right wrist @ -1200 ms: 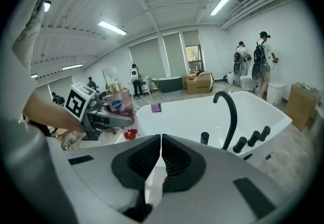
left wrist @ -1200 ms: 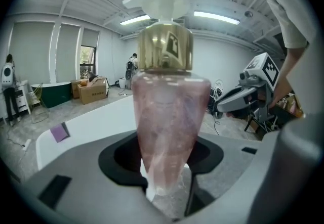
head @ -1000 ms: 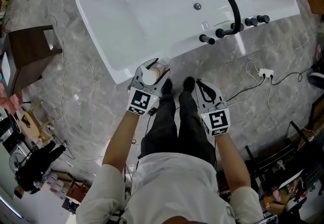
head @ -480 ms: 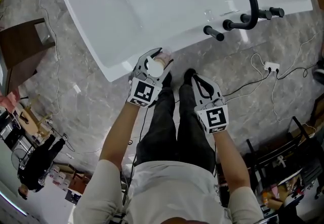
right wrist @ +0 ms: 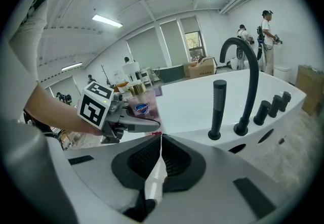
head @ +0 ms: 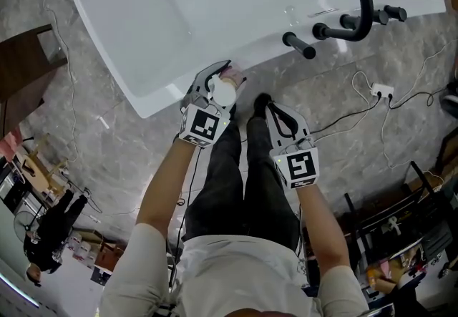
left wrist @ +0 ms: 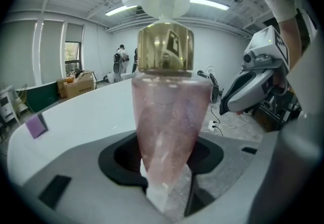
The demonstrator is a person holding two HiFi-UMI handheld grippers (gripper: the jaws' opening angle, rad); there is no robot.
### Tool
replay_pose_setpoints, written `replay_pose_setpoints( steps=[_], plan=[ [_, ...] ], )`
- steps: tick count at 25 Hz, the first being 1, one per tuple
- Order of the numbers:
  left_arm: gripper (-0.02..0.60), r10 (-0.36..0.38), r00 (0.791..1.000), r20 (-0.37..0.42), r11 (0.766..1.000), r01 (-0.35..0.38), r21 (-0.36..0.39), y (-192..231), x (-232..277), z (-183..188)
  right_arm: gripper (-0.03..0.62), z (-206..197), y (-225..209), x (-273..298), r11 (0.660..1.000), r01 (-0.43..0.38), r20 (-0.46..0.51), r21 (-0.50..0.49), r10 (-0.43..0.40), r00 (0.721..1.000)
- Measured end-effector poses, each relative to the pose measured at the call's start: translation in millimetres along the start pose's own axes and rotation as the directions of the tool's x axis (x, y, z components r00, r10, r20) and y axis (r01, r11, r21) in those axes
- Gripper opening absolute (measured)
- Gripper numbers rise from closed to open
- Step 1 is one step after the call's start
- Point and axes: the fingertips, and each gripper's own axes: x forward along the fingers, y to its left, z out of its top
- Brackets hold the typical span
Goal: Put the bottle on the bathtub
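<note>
The left gripper (head: 227, 78) is gripping the pink bottle (left wrist: 169, 117) at the near edge of the bathtub (head: 179, 15); the right gripper (head: 271, 107) is hanging closed, empty.

The right gripper (right wrist: 161, 141) is seen closed, empty; the bottle (right wrist: 142, 108) is held by the left gripper (right wrist: 145, 123) near the bathtub (right wrist: 188, 97).

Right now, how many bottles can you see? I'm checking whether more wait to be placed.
1: the pink pump bottle, gripped in the left gripper at the near rim of the bathtub. Others may sit out of frame.
</note>
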Motion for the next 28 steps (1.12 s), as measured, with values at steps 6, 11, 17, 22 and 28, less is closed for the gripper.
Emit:
replay_pose_setpoints(
  steps=[6,11,17,22,28],
  plan=[
    [0.223,0.012,1.0,-0.008,1.0,-0.012,0.019,-2.0,11.9,-6.1,0.032,-12.1,-4.8,4.6,1.0,-0.002,-0.009,0.011,0.002,1.0],
    [0.224,0.019,1.0,-0.007,1.0,-0.019,0.019,1.3,11.2,-14.3,0.032,-15.4,-1.1,7.3,1.0,-0.008,-0.003,0.009,0.008,1.0],
    [0.227,0.039,0.998,0.042,0.999,-0.04,0.015,3.0,12.9,-14.0,0.032,-27.2,-4.4,7.2,1.0,-0.002,-0.016,0.03,0.002,1.0],
    [0.232,0.066,0.992,0.104,0.998,-0.068,0.017,3.3,14.9,-12.9,0.032,-34.4,-7.5,8.3,0.999,0.007,-0.015,0.046,-0.006,1.0],
    [0.234,0.057,0.99,0.13,0.997,-0.062,0.035,3.2,13.9,-11.1,0.032,-39.2,-9.4,9.3,0.998,0.014,-0.015,0.059,-0.013,1.0]
  ],
)
